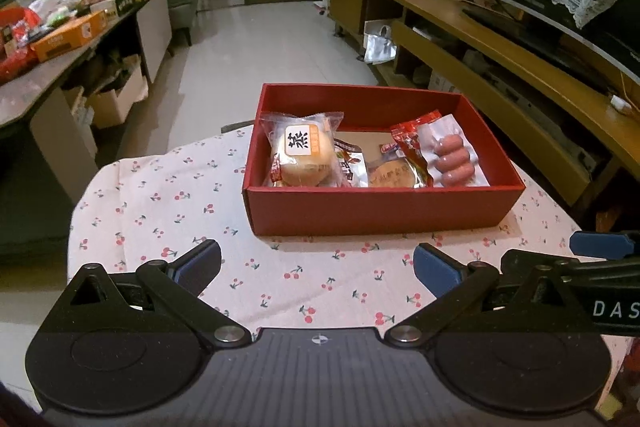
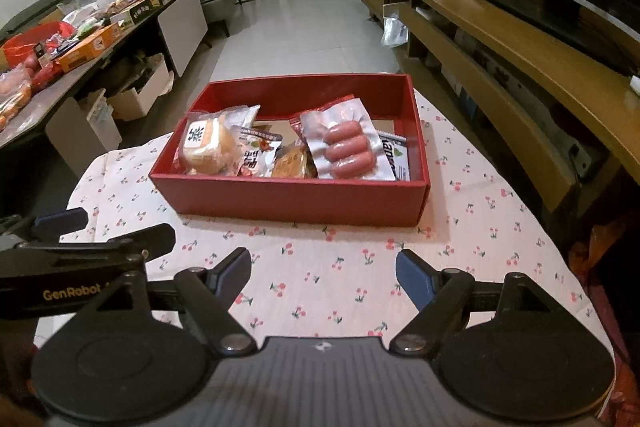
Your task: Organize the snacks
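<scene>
Nearest, left tool (image 1: 316, 267) and right tool (image 2: 323, 267) hung spread and empty over the cloth-covered table (image 1: 160, 211). Beyond, red box (image 1: 384, 205) already held bun (image 1: 304, 157), sausages (image 2: 350, 151) and other packets; seemingly near finished. Only right view revealed black-and-white packet (image 2: 394, 157).

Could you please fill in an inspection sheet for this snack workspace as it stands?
Surface: cherry-print tablecloth, bare around the box.
Job's things: red box holds a wrapped bun, a sausage pack and other packets.
Clutter: nothing seen on the cloth.
Grippers: left gripper and right gripper both open, empty, short of the box.
Cables: nothing seen.
Surroundings: cluttered side table to the left, wooden cabinet to the right.
</scene>
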`<state>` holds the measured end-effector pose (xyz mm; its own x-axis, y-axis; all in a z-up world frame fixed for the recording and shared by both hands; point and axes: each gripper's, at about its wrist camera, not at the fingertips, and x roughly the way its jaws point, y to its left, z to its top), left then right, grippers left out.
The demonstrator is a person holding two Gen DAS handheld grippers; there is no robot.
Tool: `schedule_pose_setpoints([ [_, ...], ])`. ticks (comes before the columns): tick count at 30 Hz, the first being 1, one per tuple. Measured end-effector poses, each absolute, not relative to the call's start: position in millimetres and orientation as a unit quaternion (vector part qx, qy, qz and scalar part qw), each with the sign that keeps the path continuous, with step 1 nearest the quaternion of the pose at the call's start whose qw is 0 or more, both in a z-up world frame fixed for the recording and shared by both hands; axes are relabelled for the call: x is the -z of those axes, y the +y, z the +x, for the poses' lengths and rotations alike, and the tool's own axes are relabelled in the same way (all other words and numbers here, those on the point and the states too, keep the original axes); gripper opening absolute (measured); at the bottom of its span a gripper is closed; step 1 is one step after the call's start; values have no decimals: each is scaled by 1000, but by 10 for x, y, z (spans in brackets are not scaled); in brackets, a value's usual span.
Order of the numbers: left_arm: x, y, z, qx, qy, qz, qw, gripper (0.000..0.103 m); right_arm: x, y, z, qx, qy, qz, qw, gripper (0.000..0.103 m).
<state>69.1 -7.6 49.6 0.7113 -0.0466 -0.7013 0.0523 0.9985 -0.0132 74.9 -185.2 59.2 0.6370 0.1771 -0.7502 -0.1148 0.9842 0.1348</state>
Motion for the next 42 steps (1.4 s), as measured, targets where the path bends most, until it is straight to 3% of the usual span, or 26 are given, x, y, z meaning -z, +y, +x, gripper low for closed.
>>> schedule_pose_setpoints([
  [14, -528, -63, 280, 10, 344, 3, 939, 103, -614, -1823, 375, -105, 409, 50, 905, 100],
  [20, -482, 15, 289, 10, 382, -37, 923, 102, -601, -1812, 310, -109, 408, 49, 905, 100],
  [42, -240, 22, 199, 20, 429, -40, 902, 103, -410, -1784, 206, -100, 442, 39, 891, 100],
])
